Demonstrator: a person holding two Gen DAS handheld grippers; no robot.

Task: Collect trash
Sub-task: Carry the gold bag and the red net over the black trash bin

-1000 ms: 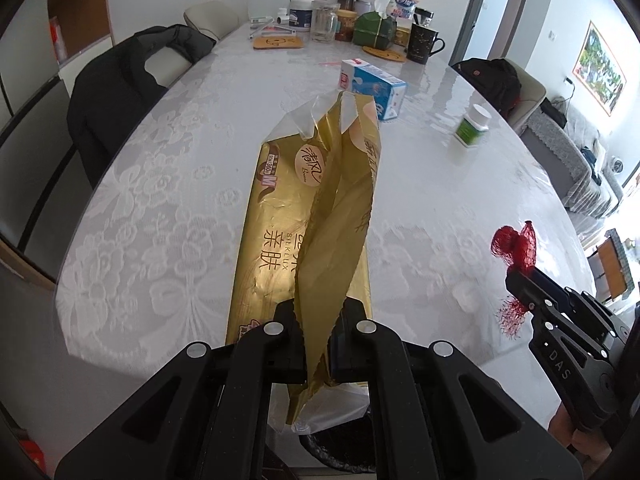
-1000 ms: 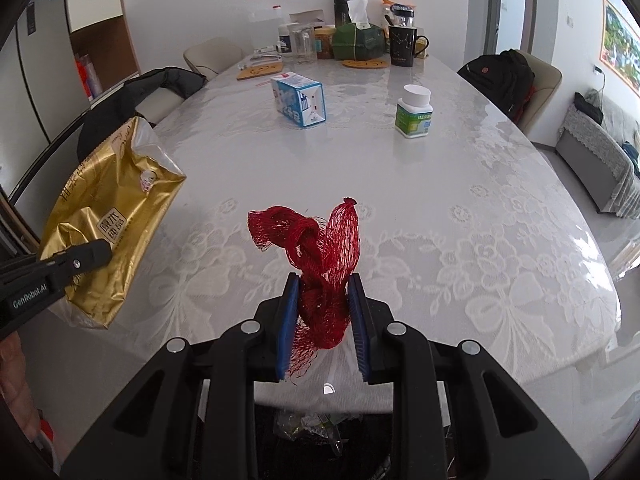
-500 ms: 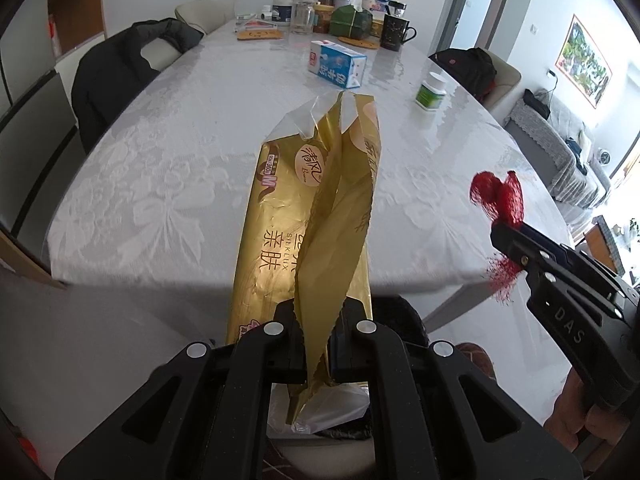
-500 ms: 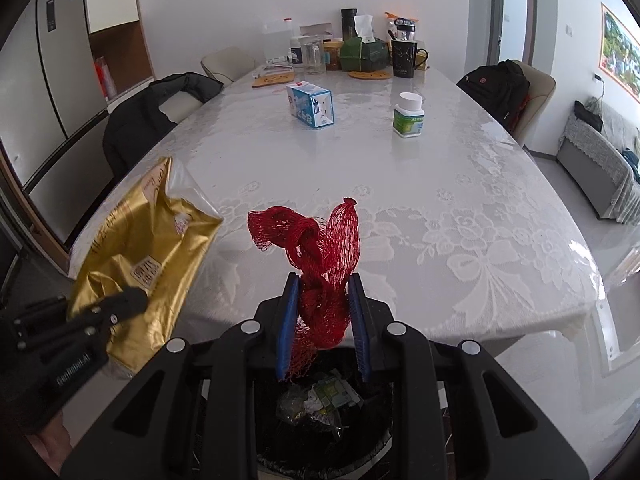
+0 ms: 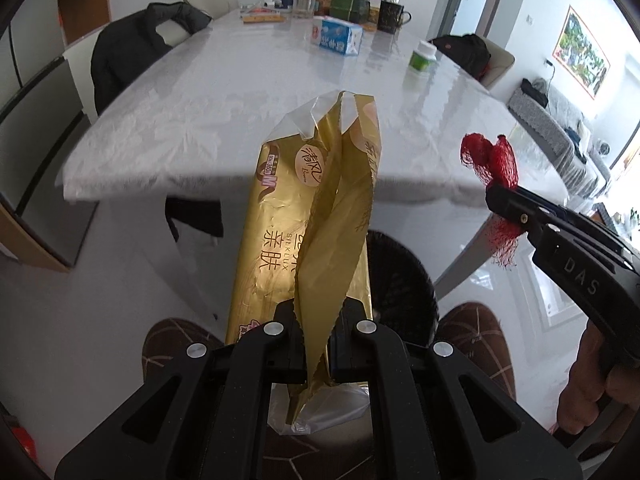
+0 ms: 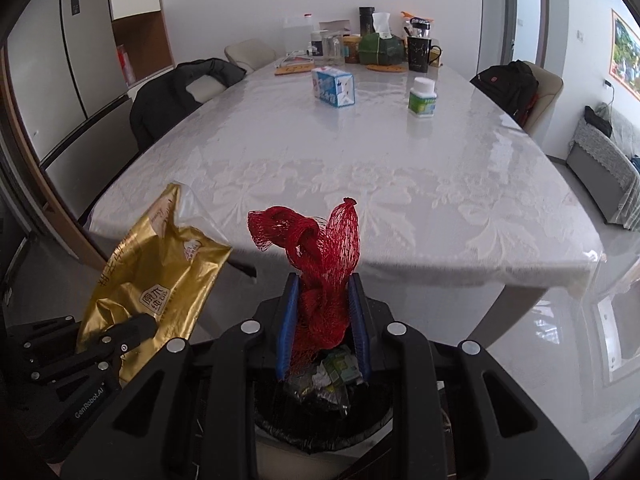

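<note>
My left gripper (image 5: 316, 336) is shut on a gold plastic wrapper (image 5: 320, 216), which stands up between its jaws; the wrapper also shows in the right wrist view (image 6: 156, 276), low at the left. My right gripper (image 6: 322, 316) is shut on a red mesh net bag (image 6: 320, 264); the net bag also shows in the left wrist view (image 5: 492, 160), at the right. Both grippers are off the table's near edge. A black-lined trash bin (image 6: 320, 416) with crumpled trash inside sits directly below my right gripper. In the left wrist view the bin (image 5: 400, 276) is partly hidden behind the wrapper.
The white lace-covered table (image 6: 360, 160) holds a blue-white carton (image 6: 334, 88), a green-labelled bottle (image 6: 422, 98) and cups, jars and a tissue box at the far end. A chair with a black jacket (image 6: 176, 92) stands at the left. A chair with a backpack (image 6: 512, 88) stands at the right.
Both grippers have pulled back off the table and moved down with their loads. The trash bin has come into view below them, and the table edge has receded.
</note>
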